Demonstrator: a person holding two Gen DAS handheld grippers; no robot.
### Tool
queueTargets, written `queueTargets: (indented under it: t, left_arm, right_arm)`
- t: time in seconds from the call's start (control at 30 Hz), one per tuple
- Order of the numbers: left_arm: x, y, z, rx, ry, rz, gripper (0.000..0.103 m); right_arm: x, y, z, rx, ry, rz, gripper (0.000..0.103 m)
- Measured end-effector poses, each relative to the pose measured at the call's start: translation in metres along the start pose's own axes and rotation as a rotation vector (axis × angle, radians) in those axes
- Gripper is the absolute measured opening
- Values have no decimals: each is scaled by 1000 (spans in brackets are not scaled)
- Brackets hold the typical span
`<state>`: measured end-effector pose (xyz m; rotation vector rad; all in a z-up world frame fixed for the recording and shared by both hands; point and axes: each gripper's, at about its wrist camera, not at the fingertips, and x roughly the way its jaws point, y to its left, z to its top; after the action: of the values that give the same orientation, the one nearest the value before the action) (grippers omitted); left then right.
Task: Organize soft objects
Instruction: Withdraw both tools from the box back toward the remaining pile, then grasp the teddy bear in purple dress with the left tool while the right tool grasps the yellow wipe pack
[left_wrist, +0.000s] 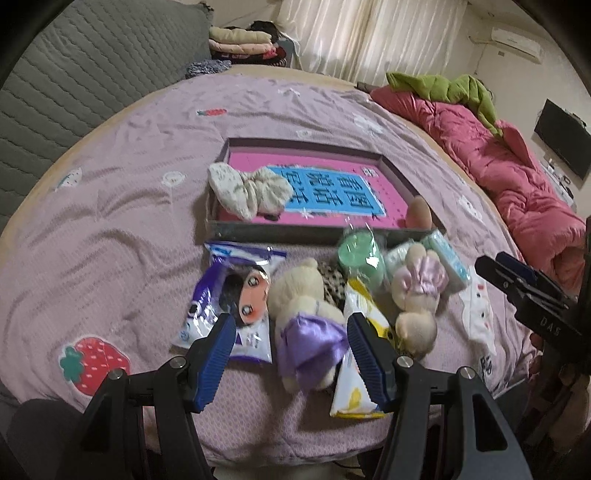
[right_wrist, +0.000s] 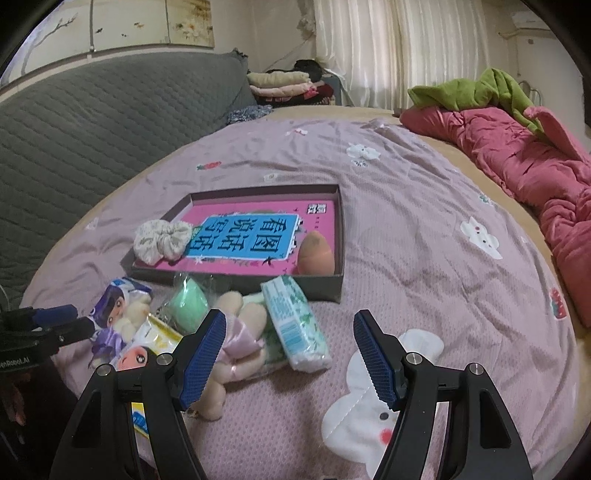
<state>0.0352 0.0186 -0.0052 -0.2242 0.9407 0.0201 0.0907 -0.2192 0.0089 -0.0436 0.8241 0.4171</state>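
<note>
A shallow box (left_wrist: 236, 230) (right_wrist: 341, 236) with a pink book inside lies on the bed. It holds cream scrunchies (left_wrist: 247, 190) (right_wrist: 160, 240) and an orange sponge egg (right_wrist: 314, 253) (left_wrist: 419, 214). In front of it lie a plush bear in a purple dress (left_wrist: 306, 325), a second plush in pink (left_wrist: 417, 291) (right_wrist: 236, 343), a purple cartoon packet (left_wrist: 231, 295) (right_wrist: 118, 306), a green pouch (left_wrist: 360, 254) (right_wrist: 188, 304), a tissue pack (right_wrist: 295, 325) (left_wrist: 445, 258) and a yellow packet (left_wrist: 360, 354) (right_wrist: 157, 338). My left gripper (left_wrist: 291, 360) is open, its fingers either side of the purple bear. My right gripper (right_wrist: 290, 360) is open and empty beside the tissue pack.
The bed has a lilac quilt (left_wrist: 129, 184) (right_wrist: 424, 258) with strawberry and rabbit patches. A pink duvet (left_wrist: 517, 184) (right_wrist: 535, 166) and green cloth (right_wrist: 480, 88) lie at the right. A grey headboard cushion (left_wrist: 74, 74) and folded clothes (right_wrist: 284, 85) are at the back.
</note>
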Motion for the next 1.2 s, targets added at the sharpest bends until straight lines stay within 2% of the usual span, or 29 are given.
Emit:
queueTargets:
  t: [0.17,0.5,0.73,0.9,1.13,1.2]
  left_arm:
    - [2,-1,-9,26,31,-15,62]
    - [12,1,-19,15,67,-16,62]
    - [20,-2,-23,22,89,-37,62]
    - [24,4,-21,-9,94,-59,62]
    - [24,15,-19,-43,101,-83,62]
    - [25,19,-18,-45,107,-64,63]
  right_arm:
    - [-9,5,-11,14,19,29,73]
    - [-24,39,-34,-62,47,67,73]
    - [-25,100,-60,-258,77,119,73]
    - [-12,134,-75,-388,105,118,73]
    - [17,168,-94,-527,80,33,73]
    - [25,173,-98,-553,57,24,74]
